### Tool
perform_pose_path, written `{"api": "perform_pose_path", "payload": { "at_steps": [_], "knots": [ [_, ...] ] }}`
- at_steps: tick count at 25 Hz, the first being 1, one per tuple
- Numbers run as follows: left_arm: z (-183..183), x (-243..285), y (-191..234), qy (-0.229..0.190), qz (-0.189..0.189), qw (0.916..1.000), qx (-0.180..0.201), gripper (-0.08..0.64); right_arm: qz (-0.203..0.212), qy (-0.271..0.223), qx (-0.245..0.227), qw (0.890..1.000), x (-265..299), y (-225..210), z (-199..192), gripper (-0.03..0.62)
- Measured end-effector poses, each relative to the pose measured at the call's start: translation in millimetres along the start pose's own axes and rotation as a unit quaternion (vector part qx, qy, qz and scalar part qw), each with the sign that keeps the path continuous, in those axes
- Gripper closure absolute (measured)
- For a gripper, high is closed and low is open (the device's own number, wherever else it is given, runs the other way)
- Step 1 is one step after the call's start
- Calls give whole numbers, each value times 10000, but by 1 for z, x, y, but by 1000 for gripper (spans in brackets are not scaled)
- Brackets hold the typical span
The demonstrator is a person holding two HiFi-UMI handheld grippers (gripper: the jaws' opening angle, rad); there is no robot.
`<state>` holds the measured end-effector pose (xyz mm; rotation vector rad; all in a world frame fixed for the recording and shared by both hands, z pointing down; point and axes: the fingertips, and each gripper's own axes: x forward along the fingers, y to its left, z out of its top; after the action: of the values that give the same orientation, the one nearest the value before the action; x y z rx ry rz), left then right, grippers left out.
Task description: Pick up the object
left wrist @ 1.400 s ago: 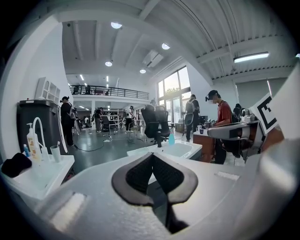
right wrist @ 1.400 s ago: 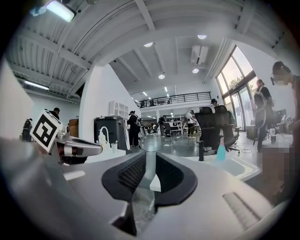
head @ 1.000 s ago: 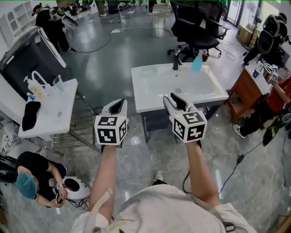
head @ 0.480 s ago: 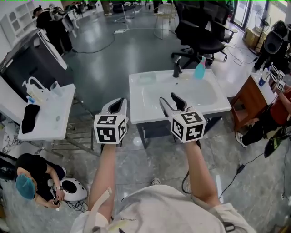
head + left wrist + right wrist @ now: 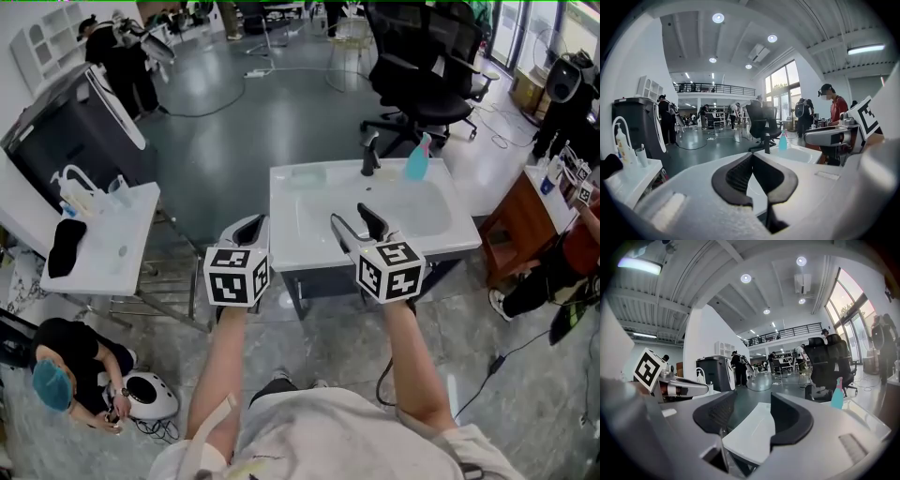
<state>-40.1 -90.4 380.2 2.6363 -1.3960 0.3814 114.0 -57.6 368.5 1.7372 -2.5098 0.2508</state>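
**Me:** Change from a second ago: I've closed on the white sink, and its front rim now sits just past both sets of tips. My right gripper has just been opening. Its jaws stand wide apart with nothing between them.

**Partner:** And the left?

**Me:** Left gripper: pads together, empty.

**Partner:** Target?

**Me:** Probably the teal spray bottle. It stands upright on the sink's back ledge, just right of the dark faucet, and is well beyond my tips.

**Partner:** Handling?

**Me:** My estimate: thin plastic, light, smooth, possibly wet, so it could slip. It looks tippy at the trigger head. I'd grip the tapered body mid-height, below the nozzle. The basin is glossy, hard and rounded.
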Motion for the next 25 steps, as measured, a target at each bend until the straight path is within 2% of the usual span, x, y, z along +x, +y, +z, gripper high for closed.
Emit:
{"api": "perform_pose_path", "payload": {
  "at_steps": [10,17,25],
  "knots": [
    [6,35,18,-98,-84,9998,-119,558,63,27,-103,9999,39,-12,1,364],
    [13,84,56,-92,-184,9997,-93,558,13,85,-218,9997,97,-26,5,364],
    [42,147,109,-143,-297,9994,-114,560,-125,173,-243,9995,171,-52,24,364]
  ]
}}
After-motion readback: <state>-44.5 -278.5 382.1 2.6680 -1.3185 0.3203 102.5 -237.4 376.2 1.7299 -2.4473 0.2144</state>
